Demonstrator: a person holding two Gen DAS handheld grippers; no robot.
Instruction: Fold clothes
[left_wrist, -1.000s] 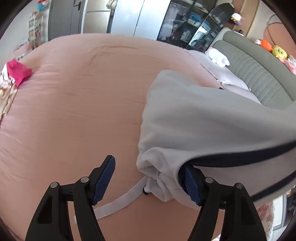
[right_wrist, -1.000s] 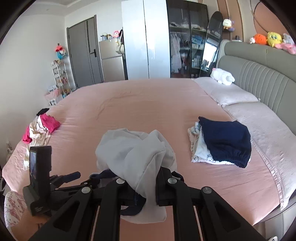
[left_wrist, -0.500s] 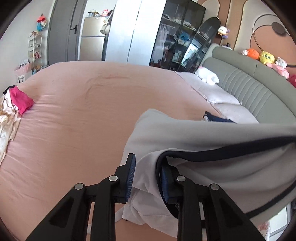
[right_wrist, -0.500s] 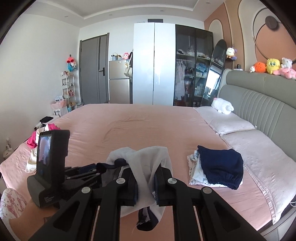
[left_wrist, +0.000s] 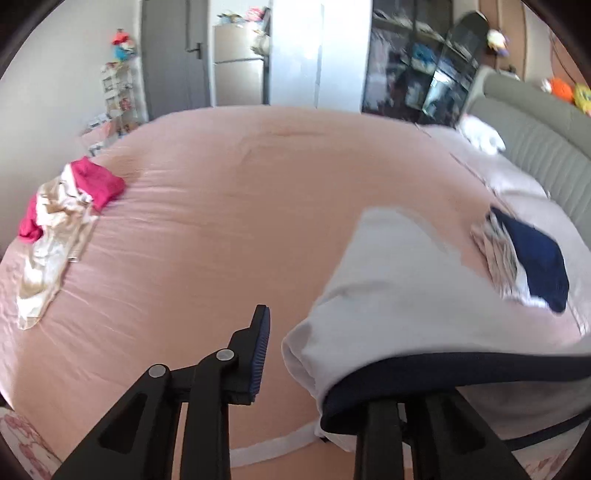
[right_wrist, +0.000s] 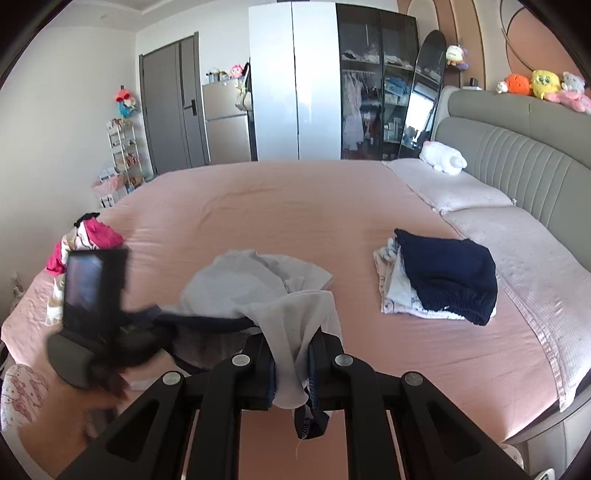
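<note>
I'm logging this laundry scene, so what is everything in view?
bed: one, pink sheet, fills the middle
grey garment: one, navy trim, bunched at the near edge
folded stack: one, navy piece on top, right side near the pillows
unfolded pile: one, magenta and cream, far left edge
pillows: two, pale pink, along the headboard
headboard: one, grey-green, right
white plush: one, on the far pillow
wardrobe: one, white, back wall
left gripper: black, closing, garment edge between its fingers, one finger clear of it
right gripper: black, shut on the grey garment
</note>
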